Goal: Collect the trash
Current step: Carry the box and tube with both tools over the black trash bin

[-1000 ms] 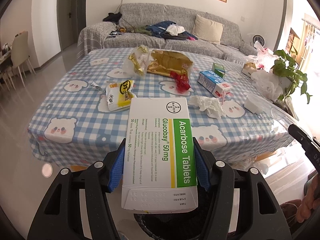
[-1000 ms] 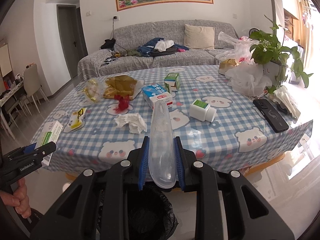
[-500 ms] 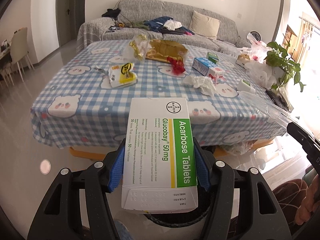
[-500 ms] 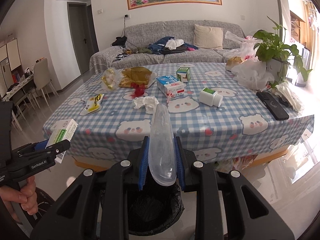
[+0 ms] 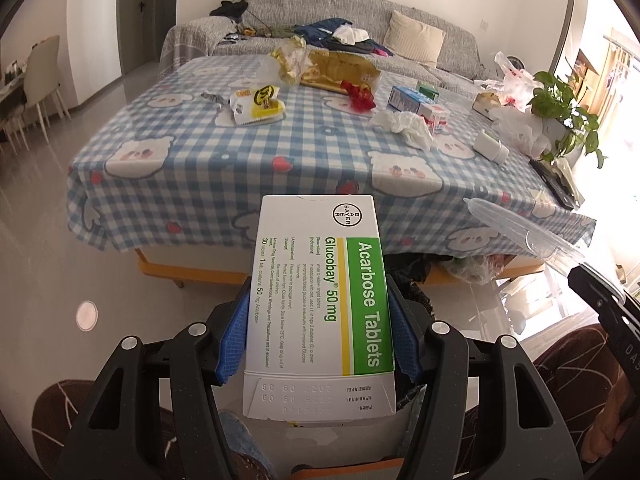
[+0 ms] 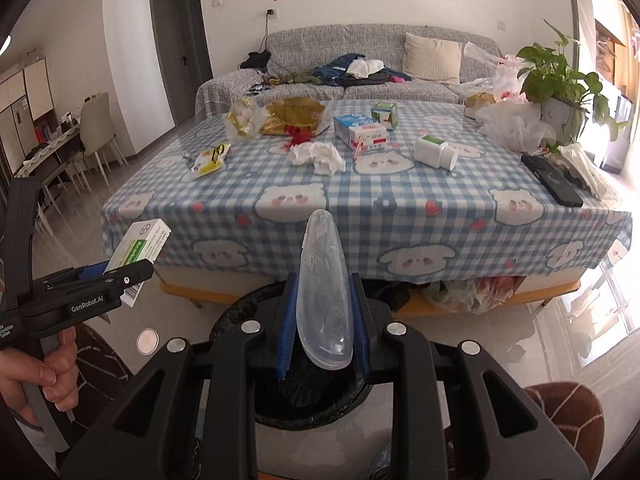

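My left gripper [image 5: 320, 320] is shut on a white and green tablet box [image 5: 320, 304], its blue pads pressing both long sides. The same box [image 6: 138, 250] shows at the left of the right wrist view. My right gripper [image 6: 323, 316] is shut on a clear plastic case [image 6: 325, 300] that sticks up between its pads; the case [image 5: 516, 232] also juts in at the right of the left wrist view. A black-lined trash bin [image 6: 240, 320] stands on the floor right under the right gripper. Both grippers hang in front of the table's near edge.
The checked tablecloth table [image 6: 360, 200] carries a crumpled tissue [image 6: 318, 156], a milk carton [image 6: 360, 132], a white pill bottle [image 6: 434, 152], snack wrappers [image 6: 210, 158], a gold bag [image 6: 294, 118], a black phone [image 6: 556, 180] and a potted plant [image 6: 560, 80]. A sofa [image 6: 360, 60] stands behind.
Both grippers have drawn back from the table and sunk toward the floor, each keeping its item. The bin under the right gripper now shows larger.
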### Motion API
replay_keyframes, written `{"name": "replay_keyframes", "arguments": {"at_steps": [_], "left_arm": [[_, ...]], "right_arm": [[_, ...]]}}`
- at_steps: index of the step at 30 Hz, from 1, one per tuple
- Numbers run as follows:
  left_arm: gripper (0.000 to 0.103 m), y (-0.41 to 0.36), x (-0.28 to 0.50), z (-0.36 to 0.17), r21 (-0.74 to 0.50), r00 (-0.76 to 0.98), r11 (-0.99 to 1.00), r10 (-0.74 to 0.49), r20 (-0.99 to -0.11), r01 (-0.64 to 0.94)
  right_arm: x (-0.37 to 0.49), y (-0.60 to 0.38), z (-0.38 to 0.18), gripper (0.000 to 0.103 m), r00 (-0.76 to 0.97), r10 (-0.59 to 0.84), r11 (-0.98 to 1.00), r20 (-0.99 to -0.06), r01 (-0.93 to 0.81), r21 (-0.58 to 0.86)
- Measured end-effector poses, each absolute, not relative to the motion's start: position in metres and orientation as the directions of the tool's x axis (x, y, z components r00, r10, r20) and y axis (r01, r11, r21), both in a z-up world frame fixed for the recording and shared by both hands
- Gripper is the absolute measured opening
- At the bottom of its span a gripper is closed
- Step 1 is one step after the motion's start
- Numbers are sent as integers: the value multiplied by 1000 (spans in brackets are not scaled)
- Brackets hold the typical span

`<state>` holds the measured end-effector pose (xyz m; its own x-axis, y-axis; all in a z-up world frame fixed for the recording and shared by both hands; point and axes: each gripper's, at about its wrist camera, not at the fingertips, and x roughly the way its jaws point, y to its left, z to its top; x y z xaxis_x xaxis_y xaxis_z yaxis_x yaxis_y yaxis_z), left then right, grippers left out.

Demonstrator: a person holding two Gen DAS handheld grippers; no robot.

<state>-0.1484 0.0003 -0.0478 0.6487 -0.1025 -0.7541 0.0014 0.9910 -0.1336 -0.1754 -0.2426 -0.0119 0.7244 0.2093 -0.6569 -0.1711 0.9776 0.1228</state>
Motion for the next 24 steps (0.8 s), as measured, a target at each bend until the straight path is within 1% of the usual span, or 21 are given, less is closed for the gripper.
{"name": "replay_keyframes", "arguments": {"at_steps": [9, 19, 24], "left_arm": [[59, 1, -157, -70, -121, 613, 992, -85, -786, -18], [59, -4, -144, -100, -85, 561, 996, -60, -825, -18], [59, -1, -138, -109, -95, 550, 995, -67, -833, -22]], "right_arm": [[-177, -233, -40, 23, 655, 221, 973, -722, -195, 121], [-158, -219, -75, 23, 571, 194, 976, -797, -191, 101], [-151, -211, -89, 23, 537, 190, 977, -822, -189, 102]]}}
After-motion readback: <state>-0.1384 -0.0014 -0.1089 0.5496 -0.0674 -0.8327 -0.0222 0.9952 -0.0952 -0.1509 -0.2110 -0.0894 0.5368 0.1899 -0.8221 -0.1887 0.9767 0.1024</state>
